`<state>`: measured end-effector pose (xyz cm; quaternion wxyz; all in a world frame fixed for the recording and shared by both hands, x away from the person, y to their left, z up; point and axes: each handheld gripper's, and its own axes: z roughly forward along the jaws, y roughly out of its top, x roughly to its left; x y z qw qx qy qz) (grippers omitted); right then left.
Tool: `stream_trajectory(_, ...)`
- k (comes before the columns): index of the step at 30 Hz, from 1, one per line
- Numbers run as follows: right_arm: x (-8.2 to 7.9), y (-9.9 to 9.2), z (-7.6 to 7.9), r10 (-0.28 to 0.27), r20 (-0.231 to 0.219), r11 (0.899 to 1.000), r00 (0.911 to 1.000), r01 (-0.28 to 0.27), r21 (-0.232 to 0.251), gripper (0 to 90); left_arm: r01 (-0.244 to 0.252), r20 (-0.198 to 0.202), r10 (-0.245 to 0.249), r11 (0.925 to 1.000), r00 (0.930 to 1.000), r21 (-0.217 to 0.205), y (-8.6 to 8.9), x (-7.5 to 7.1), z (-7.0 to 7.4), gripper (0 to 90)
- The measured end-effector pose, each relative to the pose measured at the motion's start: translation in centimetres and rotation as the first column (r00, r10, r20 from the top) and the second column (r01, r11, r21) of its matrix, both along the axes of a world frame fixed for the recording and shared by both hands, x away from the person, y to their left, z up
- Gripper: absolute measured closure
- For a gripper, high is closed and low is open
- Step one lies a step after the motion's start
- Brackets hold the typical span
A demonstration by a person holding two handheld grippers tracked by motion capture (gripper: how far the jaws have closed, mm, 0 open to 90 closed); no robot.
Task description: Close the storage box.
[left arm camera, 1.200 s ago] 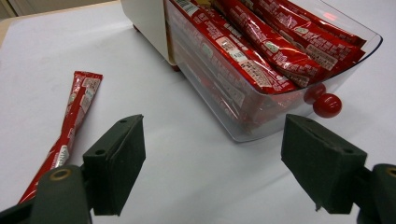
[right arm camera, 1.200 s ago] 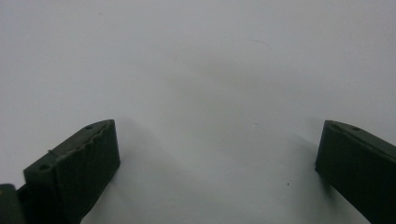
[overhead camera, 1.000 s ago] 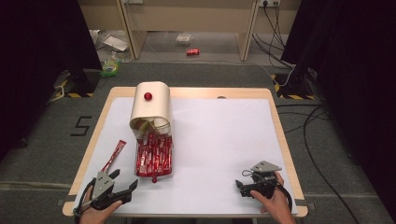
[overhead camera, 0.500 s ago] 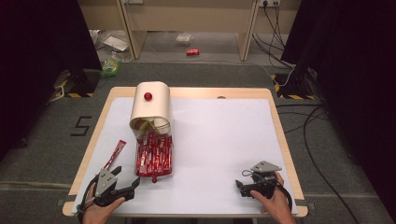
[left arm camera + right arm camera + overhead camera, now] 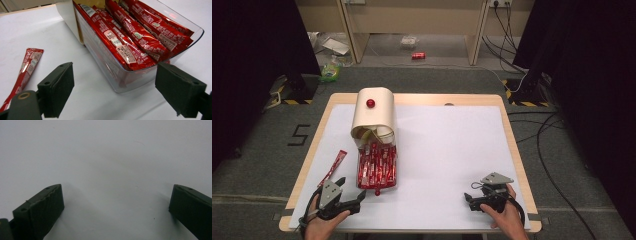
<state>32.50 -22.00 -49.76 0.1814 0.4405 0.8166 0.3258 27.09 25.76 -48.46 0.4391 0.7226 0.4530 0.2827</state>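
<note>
sachet | left of left gripper | apart, jaws just opening

Left gripper low, jaws just opening wide, right gripper resting, jaws apart

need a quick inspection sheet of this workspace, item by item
surface: white sheet over a wooden table, bare on its right half
job's things: clear plastic tray of red stick packets, pulled out of a cream box with a red knob; one loose red stick packet lies apart, left of the tray
clutter: nothing seen on the table
grippers: left gripper jaws have just been opening, nothing between them; right gripper open over bare sheet
cables: black cables on the floor at the right
surroundings: grey carpet, red can and litter on the floor behind
</note>
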Motion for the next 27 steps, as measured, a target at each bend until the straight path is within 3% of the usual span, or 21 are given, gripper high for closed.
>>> stream_trajectory(16,0.0,0.0,0.0,0.001,-0.002,1.0,1.0,-0.001,0.001,0.2,-0.05,0.012,0.05,0.9987,0.9987,-0.014,-0.2,1.2,-0.1,14.4)
stream_trajectory(24,0.0,0.0,0.0,0.001,-0.002,1.0,1.0,-0.001,0.0,0.2,-0.074,0.044,0.077,0.9952,0.9961,-0.063,-0.2,2.3,1.1,15.7)
stream_trajectory(27,0.0,0.0,0.0,0.001,-0.002,1.0,1.0,-0.001,0.001,0.2,-0.071,0.043,0.073,0.9963,0.9964,-0.048,-0.3,2.8,1.5,15.0)
